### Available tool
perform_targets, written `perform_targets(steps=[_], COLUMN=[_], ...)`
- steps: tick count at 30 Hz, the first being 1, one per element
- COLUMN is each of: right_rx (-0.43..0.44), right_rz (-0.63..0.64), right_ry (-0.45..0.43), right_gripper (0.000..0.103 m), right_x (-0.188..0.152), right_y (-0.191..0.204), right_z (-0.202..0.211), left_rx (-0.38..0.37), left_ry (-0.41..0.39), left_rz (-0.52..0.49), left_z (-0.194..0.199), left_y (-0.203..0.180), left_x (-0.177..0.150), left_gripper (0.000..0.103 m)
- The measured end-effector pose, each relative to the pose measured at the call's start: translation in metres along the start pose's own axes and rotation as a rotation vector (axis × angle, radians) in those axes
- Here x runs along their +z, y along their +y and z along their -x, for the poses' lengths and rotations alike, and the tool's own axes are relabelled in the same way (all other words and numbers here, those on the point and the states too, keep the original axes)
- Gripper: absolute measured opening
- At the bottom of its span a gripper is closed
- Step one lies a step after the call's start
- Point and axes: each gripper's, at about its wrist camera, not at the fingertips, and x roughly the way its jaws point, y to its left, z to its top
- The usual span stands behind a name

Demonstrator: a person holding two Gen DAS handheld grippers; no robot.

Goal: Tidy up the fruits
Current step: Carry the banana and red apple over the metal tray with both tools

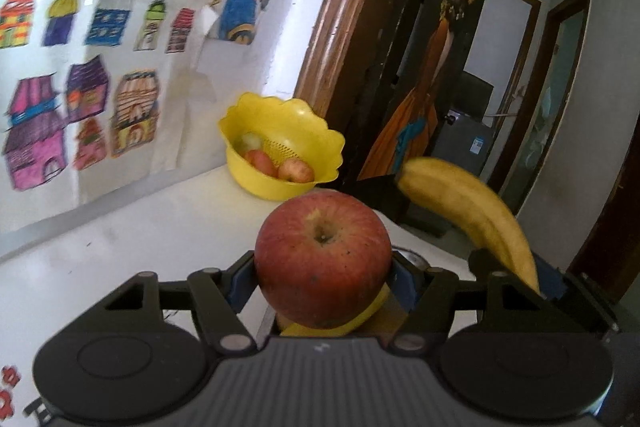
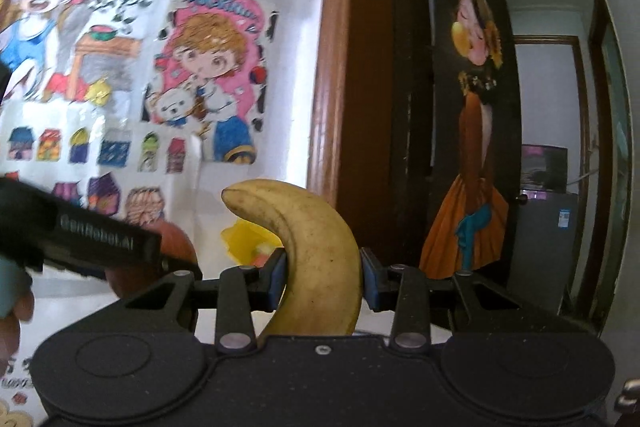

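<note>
From the left wrist, the left gripper (image 1: 323, 277) has its blue pads closed on both sides of a red apple (image 1: 323, 259), stem pit facing up, held clear above the white table (image 1: 120, 247). Beyond the apple, at the table's far corner against the wall of coloured drawings (image 1: 80, 67), sits a yellow scalloped colander bowl (image 1: 280, 143) with two red apples and a pale green fruit inside. To the right of that bowl, a banana (image 1: 468, 211) hangs in the air, clamped in the right gripper (image 1: 516, 267).

From the right wrist, the right gripper (image 2: 323, 279) is narrowed onto the banana (image 2: 316, 255), pads pressing its middle, tip curving up and left. The yellow bowl (image 2: 244, 239) peeks out just behind the banana; left of it, the left gripper (image 2: 100, 239) carries the apple (image 2: 176, 243).
</note>
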Motion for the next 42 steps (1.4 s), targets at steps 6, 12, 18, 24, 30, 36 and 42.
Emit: perform_targets(steps=[6, 12, 18, 24, 30, 36, 42], right_rx=[-0.026, -0.052, -0.052, -0.051, -0.056, -0.048, -0.056], right_rz=[-0.031, -0.051, -0.065, -0.083, -0.102, -0.114, -0.129], right_ry=[0.009, 0.036, 0.065, 0.092, 0.138, 0.181, 0.247], right_gripper=[0.04, 0.04, 0.04, 0.04, 0.04, 0.04, 0.04], right_x=[-0.005, -0.02, -0.035, -0.046, -0.058, -0.065, -0.068], right_y=[-0.02, -0.03, -0.035, -0.039, -0.043, -0.045, -0.046], right_z=[-0.021, -0.037, -0.053, -0.067, -0.077, -0.084, -0.095], left_rx=[0.002, 0.005, 0.002, 0.005, 0.016, 0.02, 0.045], left_ry=[0.005, 0.022, 0.026, 0.041, 0.066, 0.099, 0.155], left_rz=[-0.037, -0.068, -0.067, -0.065, -0.064, -0.076, -0.094], left_z=[-0.035, -0.064, -0.085, -0.101, -0.119, -0.132, -0.146], left_y=[-0.013, -0.019, -0.019, -0.017, -0.013, -0.012, -0.015], left_x=[0.009, 0.013, 0.015, 0.013, 0.009, 0.006, 0.001], left_gripper=[0.072, 0.072, 0.072, 0.072, 0.072, 0.072, 0.072])
